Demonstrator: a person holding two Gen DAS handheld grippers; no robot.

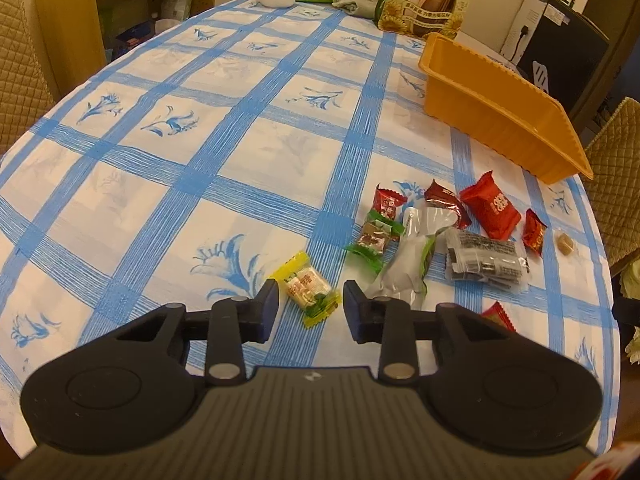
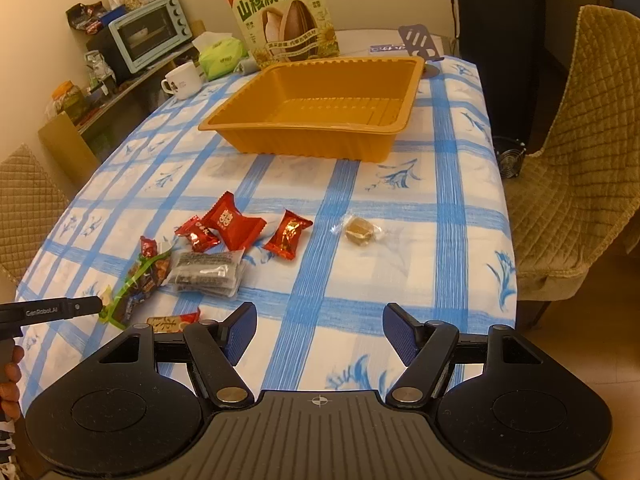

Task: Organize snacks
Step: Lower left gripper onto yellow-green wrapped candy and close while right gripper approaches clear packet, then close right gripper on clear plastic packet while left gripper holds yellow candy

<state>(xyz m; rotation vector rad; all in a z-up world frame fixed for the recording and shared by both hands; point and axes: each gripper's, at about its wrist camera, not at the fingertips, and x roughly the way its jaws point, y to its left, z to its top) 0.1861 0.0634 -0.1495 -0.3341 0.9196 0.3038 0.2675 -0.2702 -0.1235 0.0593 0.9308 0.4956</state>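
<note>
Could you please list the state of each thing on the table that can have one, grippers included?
orange tray: empty, upright.
yellow candy: sealed, lying between the left gripper jaws, not visibly pressed.
left gripper: narrowly open.
right gripper: open, nothing between its jaws.
large red packet: sealed, on the cloth.
clear-wrapped brown sweet: wrapped, lying apart.
white mug: upright.
sunflower seed bag: standing upright.

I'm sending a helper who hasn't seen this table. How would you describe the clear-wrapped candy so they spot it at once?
Start at the orange tray on the blue-checked tablecloth. In front of it lies a scatter of wrapped snacks. The candy sits alone at the right end, just past a red packet: a tan block in a transparent wrapper, the only one without printing.
</note>
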